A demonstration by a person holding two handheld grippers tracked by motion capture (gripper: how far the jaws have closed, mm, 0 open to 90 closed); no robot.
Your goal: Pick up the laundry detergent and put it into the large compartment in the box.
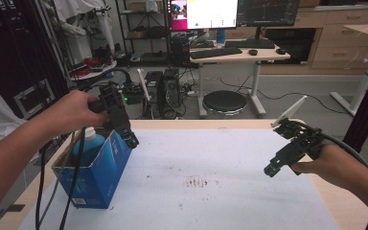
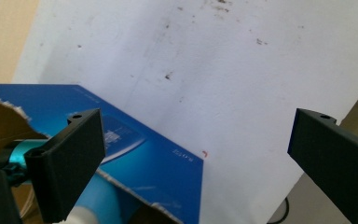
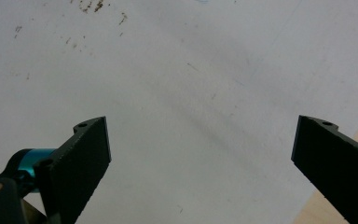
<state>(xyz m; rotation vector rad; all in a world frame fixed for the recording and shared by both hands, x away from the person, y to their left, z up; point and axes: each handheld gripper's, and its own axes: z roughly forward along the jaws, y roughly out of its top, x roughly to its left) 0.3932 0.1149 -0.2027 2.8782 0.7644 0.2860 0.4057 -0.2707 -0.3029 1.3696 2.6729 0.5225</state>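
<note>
A stained white sheet (image 1: 230, 182) covers the table with broad bare room mid-sheet, an open blue carton (image 1: 96, 172) holding a blue bottle (image 1: 87, 143) sits at its left edge under the wide-spread left gripper (image 2: 196, 154), and the right gripper (image 3: 200, 163), jaws equally wide, hovers near the right edge.

My left tool (image 1: 131, 139) hangs over the open blue box (image 1: 96, 167) holding a blue bottle (image 1: 87, 143); my right tool (image 1: 272, 168) hovers above the white sheet (image 1: 211, 187) on the counter (image 1: 333, 196).
</note>
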